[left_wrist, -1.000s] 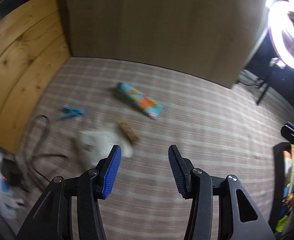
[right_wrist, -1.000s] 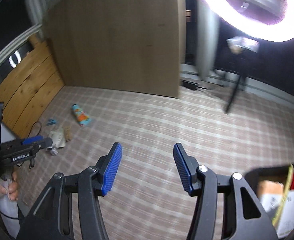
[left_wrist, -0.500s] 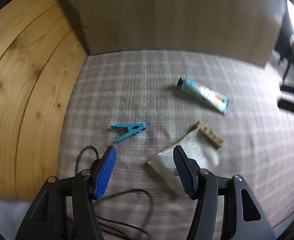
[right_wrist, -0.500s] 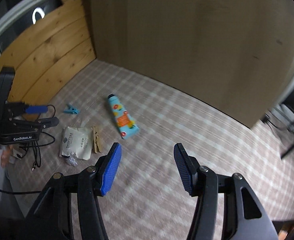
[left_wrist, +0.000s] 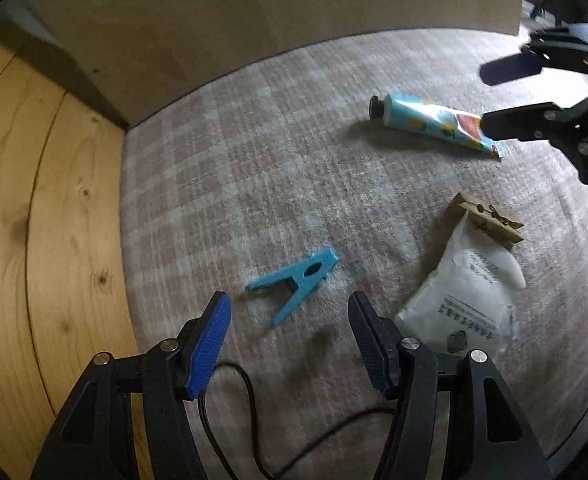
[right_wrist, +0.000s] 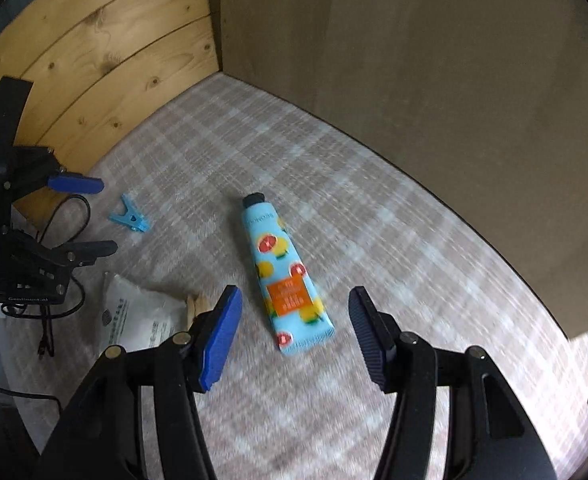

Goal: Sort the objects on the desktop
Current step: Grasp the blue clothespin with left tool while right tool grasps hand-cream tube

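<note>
Checked cloth carries a soft tube (right_wrist: 281, 276); grip mid-body. Peg (left_wrist: 296, 284) looks light, stiff. Left gripper (left_wrist: 287, 334) and right gripper (right_wrist: 294, 330) both gape, empty.

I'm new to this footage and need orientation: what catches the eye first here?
The bright blue tube printed with citrus fruit lies on the checked cloth, framed by the open right gripper. The open left gripper points at a blue clothespin, with a white pouch beside it.

Checked beige tablecloth (right_wrist: 374, 240), knotty pine panelling (right_wrist: 93, 60) and plain brown board (right_wrist: 434, 80) behind.
</note>
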`<state>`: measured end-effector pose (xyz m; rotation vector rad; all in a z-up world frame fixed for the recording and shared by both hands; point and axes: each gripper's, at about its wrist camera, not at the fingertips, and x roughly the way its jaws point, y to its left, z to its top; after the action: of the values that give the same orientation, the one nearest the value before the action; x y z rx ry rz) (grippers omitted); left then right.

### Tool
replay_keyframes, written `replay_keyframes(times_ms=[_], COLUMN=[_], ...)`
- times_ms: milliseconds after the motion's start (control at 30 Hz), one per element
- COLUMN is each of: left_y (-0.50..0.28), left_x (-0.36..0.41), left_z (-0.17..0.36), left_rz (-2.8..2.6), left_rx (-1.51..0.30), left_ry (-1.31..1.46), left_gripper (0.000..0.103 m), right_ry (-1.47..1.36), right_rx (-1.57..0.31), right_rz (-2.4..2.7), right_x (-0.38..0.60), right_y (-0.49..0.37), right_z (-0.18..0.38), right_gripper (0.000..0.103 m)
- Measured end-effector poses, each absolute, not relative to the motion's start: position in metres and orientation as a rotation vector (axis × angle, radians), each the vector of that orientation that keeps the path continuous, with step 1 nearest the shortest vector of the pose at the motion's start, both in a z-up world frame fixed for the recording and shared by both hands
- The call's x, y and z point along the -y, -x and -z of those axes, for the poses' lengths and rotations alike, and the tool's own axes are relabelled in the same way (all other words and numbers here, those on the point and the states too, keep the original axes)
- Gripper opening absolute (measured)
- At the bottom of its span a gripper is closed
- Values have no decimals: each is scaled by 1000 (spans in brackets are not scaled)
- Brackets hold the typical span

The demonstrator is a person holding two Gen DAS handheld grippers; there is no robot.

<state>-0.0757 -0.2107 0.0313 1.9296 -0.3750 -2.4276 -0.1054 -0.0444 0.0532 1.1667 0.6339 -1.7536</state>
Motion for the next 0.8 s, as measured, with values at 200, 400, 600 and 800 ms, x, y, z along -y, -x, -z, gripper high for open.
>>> replay_keyframes(times_ms=[200, 400, 600, 800], left_y=[89, 91, 87, 84], left_x=[215, 225, 234, 232], left_z=[-22, -20, -20, -20], left_rz=[2449, 2492, 2525, 2502], left_rx=[387, 260, 116, 80], left_ry=[-1958, -1960, -1963, -1941], left_gripper=[62, 61, 47, 47], right_ry=[-1163, -1169, -1145, -1120], right_rx=[-665, -697, -723, -743], right_rz=[1721, 1699, 1691, 1717], right_x=[60, 74, 84, 82], right_y=[115, 120, 116, 111], right_z=[-41, -28, -20, -19], right_gripper=[55, 55, 55, 46])
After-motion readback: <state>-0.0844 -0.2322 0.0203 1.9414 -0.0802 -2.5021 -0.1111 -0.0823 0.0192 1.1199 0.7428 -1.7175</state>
